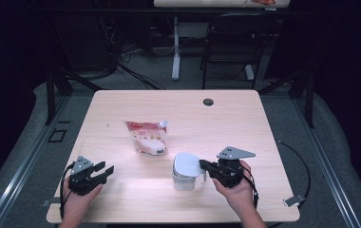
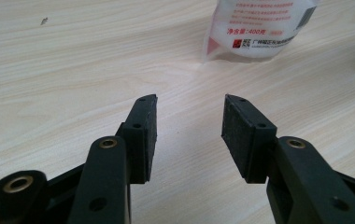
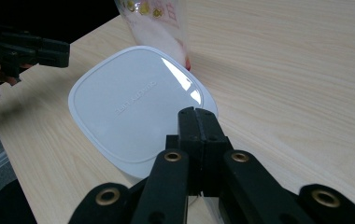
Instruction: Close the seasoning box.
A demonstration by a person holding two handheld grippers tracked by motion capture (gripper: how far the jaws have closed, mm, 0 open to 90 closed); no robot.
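A white square container [image 1: 184, 179] with a closed white lid [image 3: 133, 102] stands on the wooden table [image 1: 245, 123], near its front. My right gripper [image 1: 201, 165] sits at the lid's right edge with its jaws pressed together [image 3: 198, 113]; nothing shows between the pads. Behind the container lies a white and pink pouch [image 1: 146, 137], whose printed lower end [image 2: 259, 28] faces my left gripper. At the front left my left gripper [image 1: 106, 168] hovers just over the table, open with bare wood between its pads [image 2: 190, 112]. It also appears far off [image 3: 26, 51] in the right gripper view.
A round cable hole [image 1: 208, 102] sits near the table's far edge. Beyond the table stand a black chair [image 1: 235, 42] and a white desk leg [image 1: 175, 47]. A cable [image 1: 302, 161] loops off the table's right side.
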